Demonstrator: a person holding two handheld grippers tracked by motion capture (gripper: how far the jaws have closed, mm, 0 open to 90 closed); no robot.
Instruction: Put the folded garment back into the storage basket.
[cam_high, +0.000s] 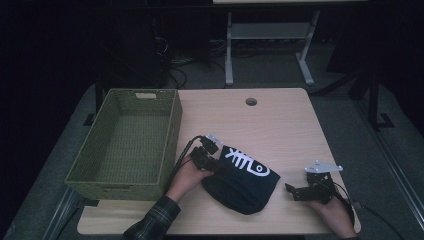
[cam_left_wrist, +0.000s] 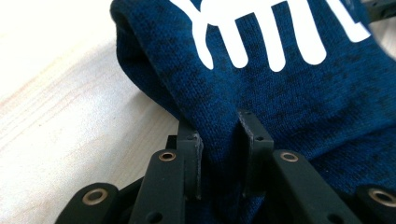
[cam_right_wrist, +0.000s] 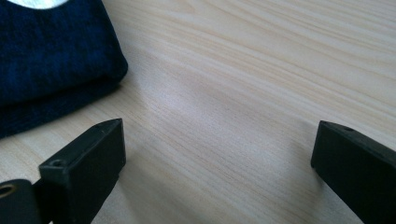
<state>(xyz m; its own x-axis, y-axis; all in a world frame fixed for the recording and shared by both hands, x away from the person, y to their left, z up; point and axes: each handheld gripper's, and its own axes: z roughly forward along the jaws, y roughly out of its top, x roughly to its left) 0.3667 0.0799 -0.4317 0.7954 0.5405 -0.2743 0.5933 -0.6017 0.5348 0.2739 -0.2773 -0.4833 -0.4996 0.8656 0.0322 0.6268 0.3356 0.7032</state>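
Observation:
A dark blue knit cap (cam_high: 242, 185) with a white fishbone print lies folded on the wooden table (cam_high: 270, 125), near its front edge. My left gripper (cam_high: 216, 167) sits at the cap's left end. In the left gripper view my left gripper (cam_left_wrist: 219, 135) has a fold of the cap's (cam_left_wrist: 289, 88) blue fabric pinched between its two black jaws. My right gripper (cam_high: 290, 192) rests low to the right of the cap, a short gap away. In the right gripper view its jaws stand wide apart over bare wood, right gripper (cam_right_wrist: 217, 149) empty, with the cap's (cam_right_wrist: 51, 60) edge at the upper left.
A green woven basket (cam_high: 172, 130), with nothing inside, stands at the table's left side, close to my left hand. A round cable hole (cam_high: 251, 101) sits near the far edge. Beyond the table are a desk frame (cam_high: 270, 35) and cables on the floor.

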